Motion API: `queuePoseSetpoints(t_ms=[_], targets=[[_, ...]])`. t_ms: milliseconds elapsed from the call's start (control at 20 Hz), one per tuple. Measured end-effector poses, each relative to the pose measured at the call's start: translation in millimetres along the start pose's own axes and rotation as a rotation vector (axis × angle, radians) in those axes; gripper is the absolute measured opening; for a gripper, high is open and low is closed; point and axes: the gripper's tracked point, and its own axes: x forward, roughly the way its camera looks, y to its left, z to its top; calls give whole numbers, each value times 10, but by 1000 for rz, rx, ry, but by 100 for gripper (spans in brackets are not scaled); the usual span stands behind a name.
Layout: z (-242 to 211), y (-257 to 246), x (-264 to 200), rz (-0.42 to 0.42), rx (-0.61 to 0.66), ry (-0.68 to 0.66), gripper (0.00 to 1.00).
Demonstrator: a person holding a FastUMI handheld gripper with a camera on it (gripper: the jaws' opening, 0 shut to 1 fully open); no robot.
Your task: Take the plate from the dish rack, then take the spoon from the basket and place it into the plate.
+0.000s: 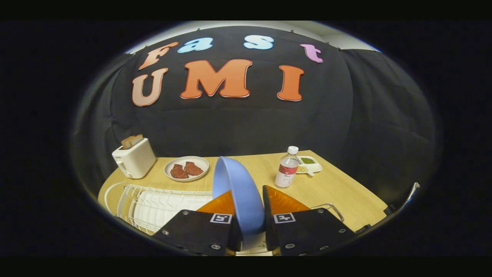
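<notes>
A light blue plate (238, 188) stands on edge between my two orange fingers, and my gripper (249, 204) is shut on it. It is held up above the white wire dish rack (153, 204), which lies to the left of and under the fingers. Its upper rim reaches up ahead of the fingertips, over the wooden table (346, 196). A thin metal handle (332, 207) just right of the right finger may be the basket's; no spoon is visible.
A white toaster (134, 158) with bread slices stands at the table's far left. Beside it is a white plate with two brown pieces of food (186, 168). A clear bottle with a white cap (286, 167) and a small white divided dish (309, 164) stand beyond the fingers on the right.
</notes>
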Motion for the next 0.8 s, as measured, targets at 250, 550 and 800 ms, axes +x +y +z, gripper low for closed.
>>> queuePoseSetpoints(t_ms=[250, 550, 800], targets=[[-43, 285, -487, 170, 105, 26, 25], [-264, 512, -1127, 374, 189, 72, 25], [-819, 553, -1416, 458, 288, 160, 25]])
